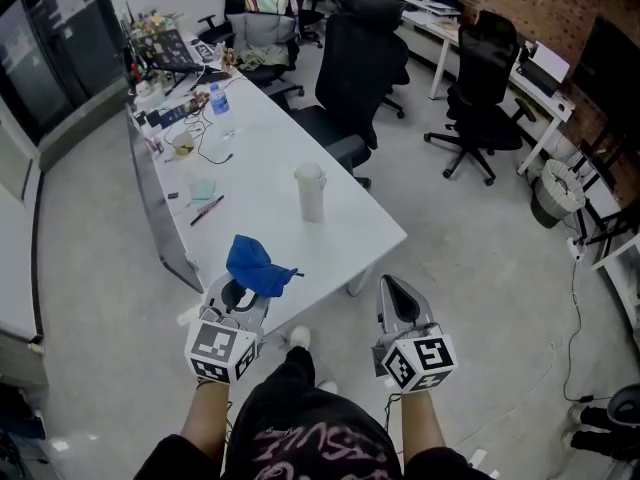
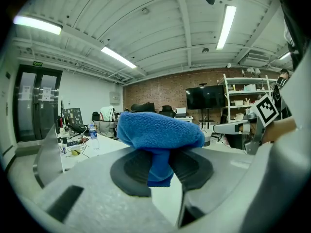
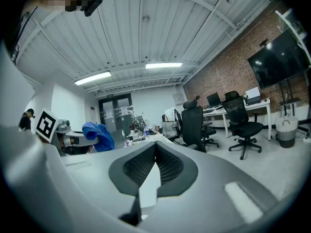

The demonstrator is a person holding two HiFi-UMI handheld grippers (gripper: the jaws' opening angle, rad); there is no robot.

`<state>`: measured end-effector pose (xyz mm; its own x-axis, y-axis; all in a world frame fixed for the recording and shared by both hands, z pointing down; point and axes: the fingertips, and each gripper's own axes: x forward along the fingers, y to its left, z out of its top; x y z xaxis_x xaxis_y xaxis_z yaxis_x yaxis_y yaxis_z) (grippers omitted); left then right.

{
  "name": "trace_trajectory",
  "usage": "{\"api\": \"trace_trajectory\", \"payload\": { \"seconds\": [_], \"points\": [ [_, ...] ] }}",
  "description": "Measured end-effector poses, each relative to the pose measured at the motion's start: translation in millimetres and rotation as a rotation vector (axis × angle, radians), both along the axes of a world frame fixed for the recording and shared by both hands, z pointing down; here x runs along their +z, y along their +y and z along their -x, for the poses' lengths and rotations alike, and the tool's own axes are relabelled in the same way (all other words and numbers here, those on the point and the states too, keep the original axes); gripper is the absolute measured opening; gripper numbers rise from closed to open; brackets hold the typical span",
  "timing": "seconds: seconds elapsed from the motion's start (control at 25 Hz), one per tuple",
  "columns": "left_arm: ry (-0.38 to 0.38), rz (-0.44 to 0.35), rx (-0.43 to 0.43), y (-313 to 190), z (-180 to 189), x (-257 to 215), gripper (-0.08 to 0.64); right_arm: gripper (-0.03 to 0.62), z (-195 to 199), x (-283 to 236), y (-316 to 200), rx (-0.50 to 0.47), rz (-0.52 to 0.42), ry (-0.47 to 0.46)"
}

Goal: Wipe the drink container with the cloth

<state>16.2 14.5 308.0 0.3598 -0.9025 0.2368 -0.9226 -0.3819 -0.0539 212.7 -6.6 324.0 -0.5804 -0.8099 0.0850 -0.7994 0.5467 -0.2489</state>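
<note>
Drink container [image 1: 311,191] is standing upright on the white table [image 1: 370,230], well apart from both your grippers. Your left gripper [image 1: 240,290] is clamping the blue cloth [image 1: 258,265] at the table's near end, while your right gripper [image 1: 394,286] is hovering alongside, jaws pressed together on nothing.

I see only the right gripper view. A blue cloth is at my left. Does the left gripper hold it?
Observer: Yes. The left gripper is shut on the cloth.
Operator: Where is the drink container?
Observer: The container stands upright on the white table, in front of the person.
Operator: Does the cloth touch it?
Observer: No. In the head view the cloth is apart from it, nearer the person.
</note>
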Motion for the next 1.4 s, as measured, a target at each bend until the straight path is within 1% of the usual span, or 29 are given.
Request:
{"api": "trace_trajectory", "payload": {
  "seconds": [0.56,0.72,0.84,1.04,1.4],
  "points": [
    [0.046,0.056,0.000,-82,37,35,0.100,-0.005,48,19,-83,-0.030,0.026,0.061],
    [0.054,0.072,-0.005,-104,49,45,0.100,0.009,65,27,-106,-0.051,0.036,0.077],
    [0.062,0.088,-0.008,-119,57,54,0.100,0.030,79,30,-124,-0.073,0.038,0.089],
    [0.064,0.118,-0.007,-143,67,71,0.100,0.104,100,36,-154,-0.111,0.031,0.094],
    [0.079,0.178,-0.015,-175,83,101,0.101,0.193,131,45,-209,-0.160,0.028,0.103]
  ]
}}
